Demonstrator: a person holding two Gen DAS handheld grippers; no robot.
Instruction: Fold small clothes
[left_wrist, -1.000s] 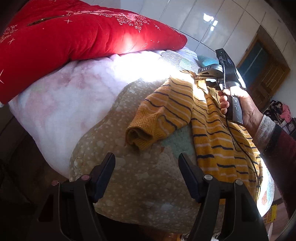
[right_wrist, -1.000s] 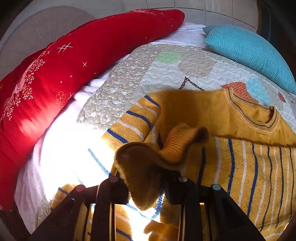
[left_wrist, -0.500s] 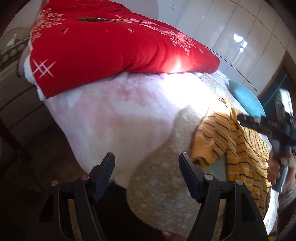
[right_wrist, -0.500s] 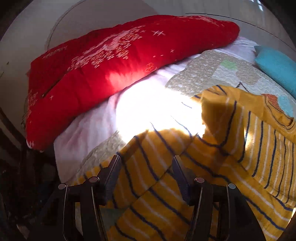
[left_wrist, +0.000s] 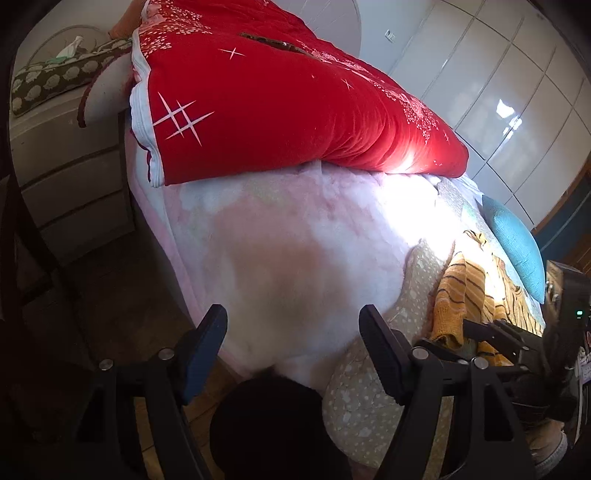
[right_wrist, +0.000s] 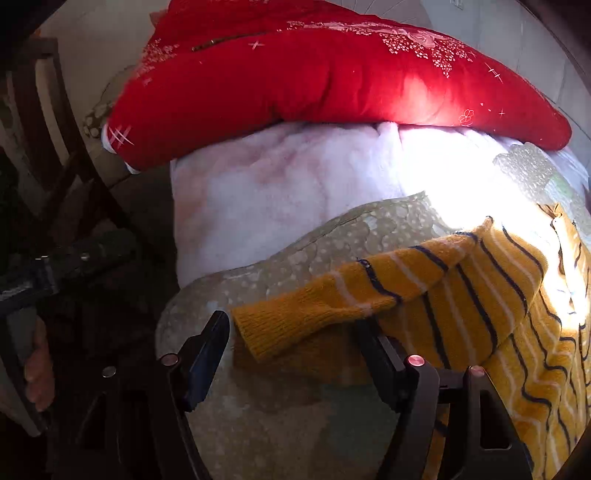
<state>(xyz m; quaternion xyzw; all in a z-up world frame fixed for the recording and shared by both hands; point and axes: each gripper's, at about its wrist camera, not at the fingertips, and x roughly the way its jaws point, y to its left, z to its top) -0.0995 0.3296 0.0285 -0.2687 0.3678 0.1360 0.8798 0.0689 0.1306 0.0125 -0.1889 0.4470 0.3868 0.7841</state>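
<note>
Bed (left_wrist: 303, 258) — red quilt (left_wrist: 295, 103), spotted mat (right_wrist: 332, 236), striped sweater (right_wrist: 480, 295).

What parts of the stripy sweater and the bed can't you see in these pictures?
- Yellow striped sweater: right wrist view, its right side is cut off by the picture edge.
- Same sweater, left wrist view: squeezed at the fisheye rim, partly behind the right gripper.
- Quilted mat: a sun-glare patch washes out its pattern.

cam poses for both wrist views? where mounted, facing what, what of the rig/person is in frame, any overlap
Left wrist: behind the open left gripper, angled down past the bed's edge at the pink blanket; right gripper at right.
Right wrist: behind the open right gripper, aimed down at the yellow striped sweater sleeve; a hand at left.
Shared: red quilt, blanket, sweater.
</note>
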